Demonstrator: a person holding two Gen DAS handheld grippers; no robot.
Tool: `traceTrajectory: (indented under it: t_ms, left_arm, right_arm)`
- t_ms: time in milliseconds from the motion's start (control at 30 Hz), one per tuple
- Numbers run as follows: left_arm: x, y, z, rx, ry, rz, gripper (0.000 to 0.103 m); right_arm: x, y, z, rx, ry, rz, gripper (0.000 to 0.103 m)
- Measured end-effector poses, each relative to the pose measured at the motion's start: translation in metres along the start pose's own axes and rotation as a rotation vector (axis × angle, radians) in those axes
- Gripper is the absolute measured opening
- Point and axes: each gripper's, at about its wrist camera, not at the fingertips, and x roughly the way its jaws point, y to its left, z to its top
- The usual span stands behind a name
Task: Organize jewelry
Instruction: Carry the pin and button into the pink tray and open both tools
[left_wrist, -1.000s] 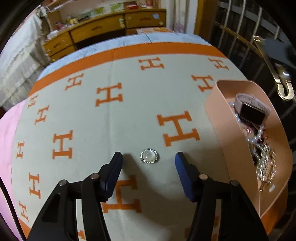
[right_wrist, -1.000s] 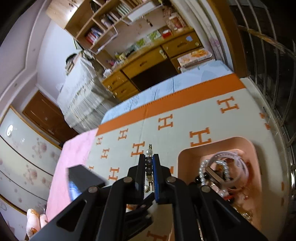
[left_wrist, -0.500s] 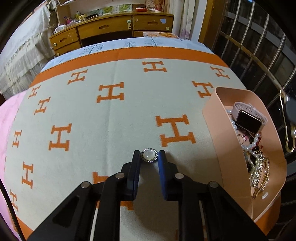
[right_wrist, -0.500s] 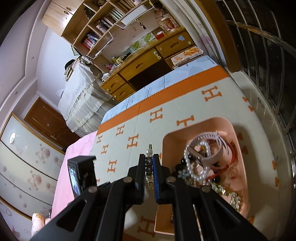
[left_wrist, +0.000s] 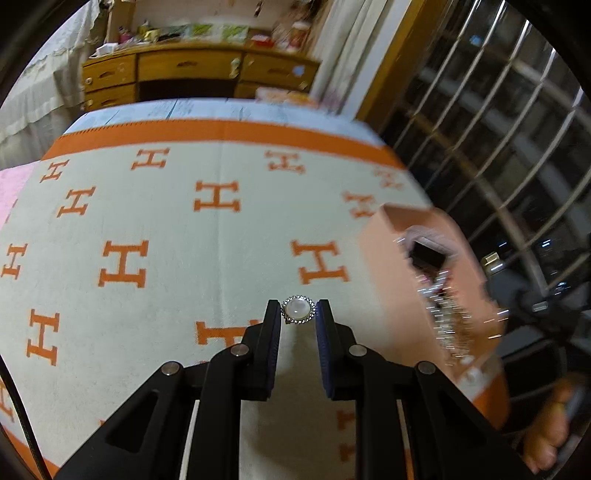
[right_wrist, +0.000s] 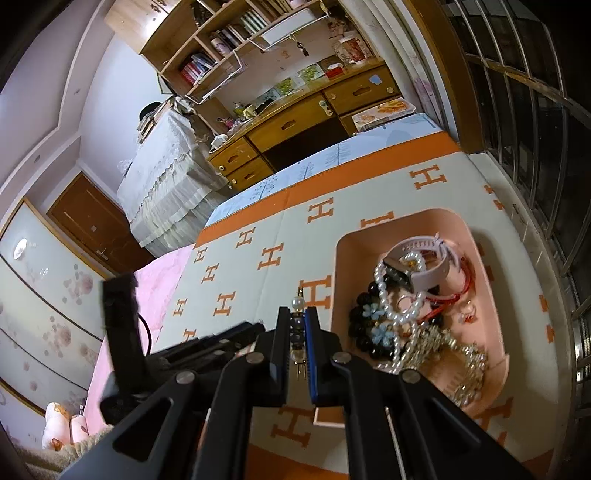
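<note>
Two grippers: both loaded.
Left gripper (left_wrist: 297, 319): jaws pinching pearl brooch (left_wrist: 297, 311), lifted off blanket (left_wrist: 155, 288).
Right gripper (right_wrist: 297, 328): jaws clamped on beaded pin (right_wrist: 297, 303), long axis forward.
Pink tray (right_wrist: 484, 266): lies right of both; right gripper nearer.

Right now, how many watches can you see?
1. The pink-strapped watch sits at the far end of the pink tray, on top of the pearl necklace. Another could be buried under the jewelry pile.
</note>
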Motion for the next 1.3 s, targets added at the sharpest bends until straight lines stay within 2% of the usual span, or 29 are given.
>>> traceTrajectory:
  t_ms: [33, 233, 400, 633, 833, 1067, 1100, 1167, 1200, 1300]
  left_arm:
    - [-0.009, 0.003, -0.001, 0.0, -0.025, -0.029, 0.017]
    - [-0.041, 0.007, -0.004, 0.035, -0.118, -0.07, 0.017]
    - [-0.046, -0.011, -0.003, 0.098, -0.142, -0.03, 0.017]
    - [-0.027, -0.06, 0.009, 0.21, -0.103, -0.08, 0.017]
    - [0.015, -0.096, 0.026, 0.26, -0.024, -0.122, 0.017]
    - [0.054, -0.121, 0.032, 0.273, 0.051, -0.107, 0.017]
    - [0.054, -0.123, 0.03, 0.271, 0.055, -0.102, 0.022]
    - [0.05, -0.125, 0.028, 0.279, 0.052, -0.095, 0.041]
    - [0.044, -0.125, 0.026, 0.284, 0.036, -0.084, 0.058]
    - [0.024, -0.121, 0.023, 0.287, -0.041, -0.03, 0.073]
  right_arm:
    - [-0.001, 0.0, -0.003, 0.0, -0.002, 0.002, 0.007]
    - [-0.003, -0.001, -0.015, 0.001, 0.001, 0.0, 0.007]
    - [-0.007, -0.006, -0.019, 0.006, -0.018, -0.051, 0.007]
    - [-0.024, -0.033, -0.014, 0.105, -0.094, -0.13, 0.007]
    - [-0.032, -0.053, -0.002, 0.178, -0.141, -0.204, 0.007]
    - [-0.018, -0.067, 0.011, 0.19, -0.122, -0.289, 0.008]
    - [-0.015, -0.067, 0.012, 0.18, -0.114, -0.305, 0.008]
    - [-0.013, -0.066, 0.01, 0.164, -0.101, -0.317, 0.008]
    - [-0.012, -0.065, 0.009, 0.157, -0.095, -0.311, 0.009]
    - [-0.013, -0.058, 0.004, 0.133, -0.085, -0.3, 0.015]
